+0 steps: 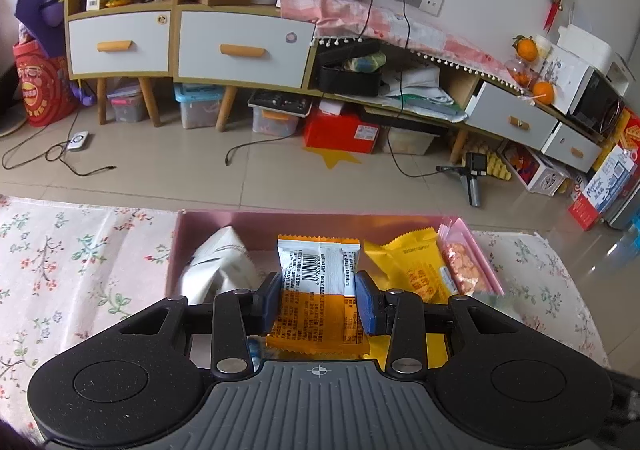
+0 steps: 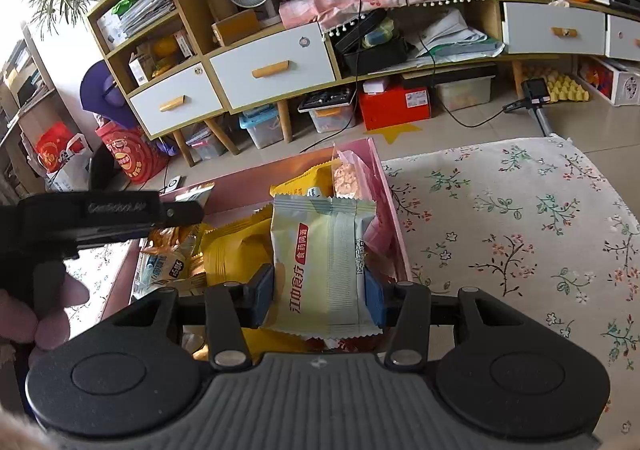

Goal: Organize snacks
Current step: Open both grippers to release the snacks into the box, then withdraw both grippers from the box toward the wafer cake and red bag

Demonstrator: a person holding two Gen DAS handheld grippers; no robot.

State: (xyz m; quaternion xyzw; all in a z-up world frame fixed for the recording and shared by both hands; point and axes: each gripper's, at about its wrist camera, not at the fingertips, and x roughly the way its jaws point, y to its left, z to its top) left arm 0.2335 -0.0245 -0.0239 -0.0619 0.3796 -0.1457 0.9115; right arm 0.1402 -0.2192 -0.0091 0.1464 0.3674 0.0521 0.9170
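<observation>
The pink box [image 1: 320, 219] is crowded: a yellow pack [image 1: 416, 270] and a pink bag [image 1: 466, 262] fill its right side, a white bag [image 1: 220, 266] leans at the left, so free room is only a narrow gap in the middle & the back. The floral cloth [image 2: 520, 230] to the right of the box is bare, w/ easy passage. In the right wrist view the left gripper's black body [image 2: 100, 218] and a hand [image 2: 52, 314] stand over the box's left side.

Box floor: I see little of the pink box [image 1: 256, 219]; packets cover it.
Orange packet [image 1: 320, 314]: print too small for me.
Hand [image 2: 48, 314]: cut off at frame edge.
</observation>
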